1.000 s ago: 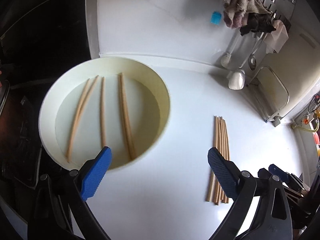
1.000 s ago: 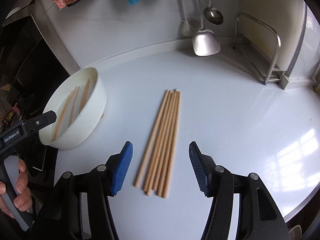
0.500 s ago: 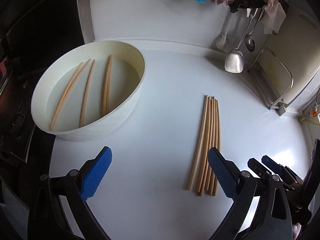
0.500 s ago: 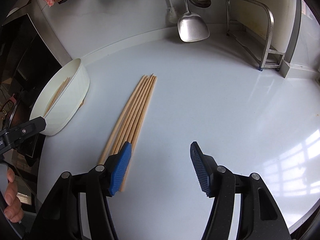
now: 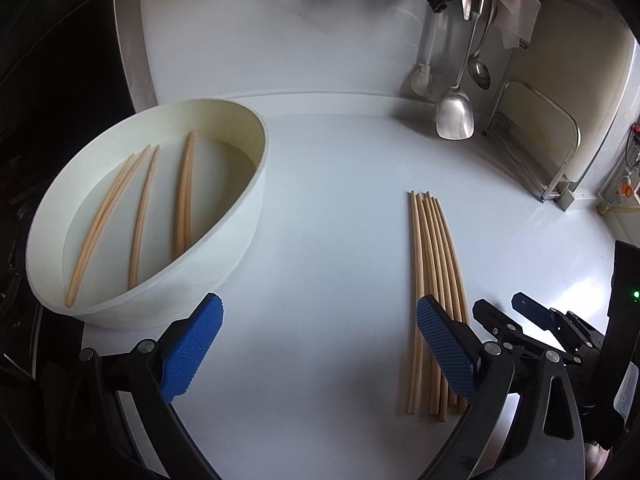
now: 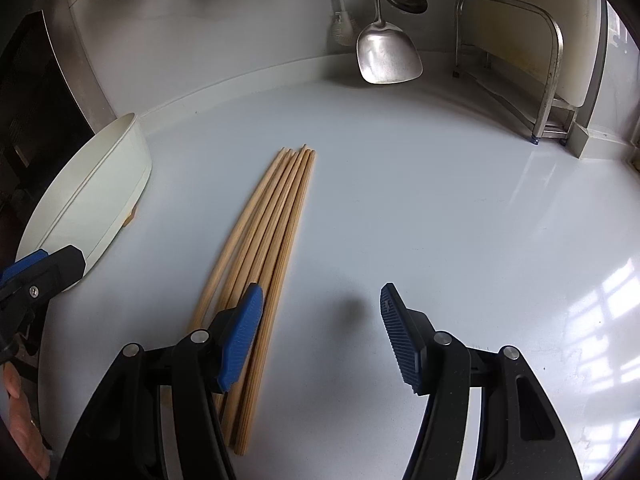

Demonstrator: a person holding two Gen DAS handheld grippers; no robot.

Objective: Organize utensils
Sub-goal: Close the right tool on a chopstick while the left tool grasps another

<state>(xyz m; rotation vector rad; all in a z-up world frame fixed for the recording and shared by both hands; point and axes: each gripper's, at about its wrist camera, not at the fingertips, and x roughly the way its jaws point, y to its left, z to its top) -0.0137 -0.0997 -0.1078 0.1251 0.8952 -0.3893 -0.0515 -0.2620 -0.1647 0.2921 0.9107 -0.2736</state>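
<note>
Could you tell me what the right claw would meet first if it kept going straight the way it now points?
Most likely the bare white countertop. The right claw is open and empty, tilted down, and the row of chopsticks lies under its left finger, not between the two. Depth is hard to judge here.

Six long pale wooden chopsticks [image 5: 434, 264] lie bundled on the white worktop [image 5: 328, 220]. Five more wooden chopsticks [image 5: 142, 216] lie inside one round cream plastic basin [image 5: 244, 216] at its left edge. One steel spatula [image 5: 456, 110] and one steel ladle [image 5: 479, 70] hang along its back edge.
</note>
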